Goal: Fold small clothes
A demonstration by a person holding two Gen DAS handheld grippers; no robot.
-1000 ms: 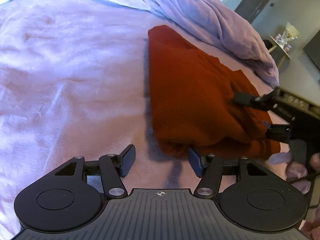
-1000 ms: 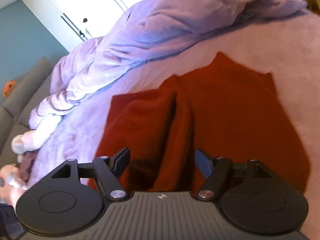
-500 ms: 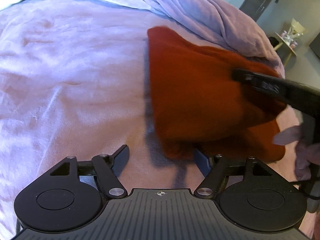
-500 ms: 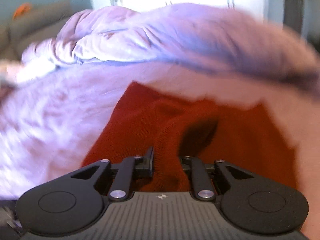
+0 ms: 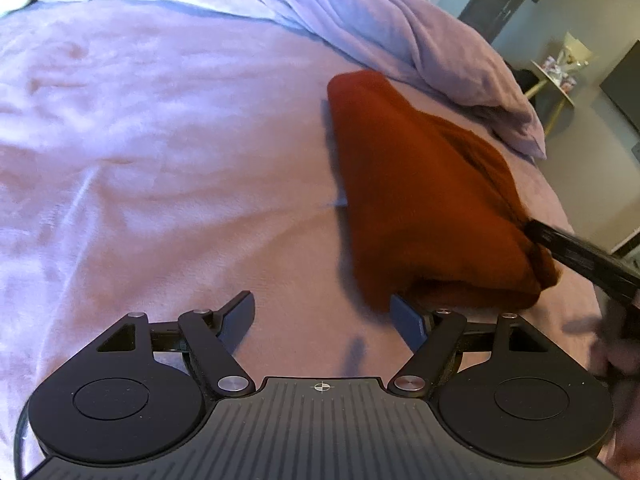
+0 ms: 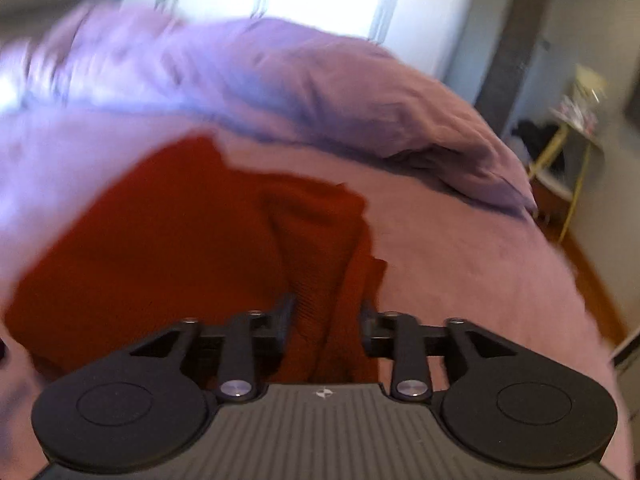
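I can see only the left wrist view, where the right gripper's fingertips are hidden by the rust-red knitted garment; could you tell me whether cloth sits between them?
Observer: Yes. In the right wrist view, a bunched fold of the rust-red knitted garment runs between the fingers of the right gripper, whose jaws are opening.
Operator: Thank you. Where is the rest of it?
Observer: Its broad part spreads left of that fold; to the right there is only the mauve plush bedcover.
Operator: And past the bed?
Observer: A strip of wooden floor shows beyond the bed's right edge.
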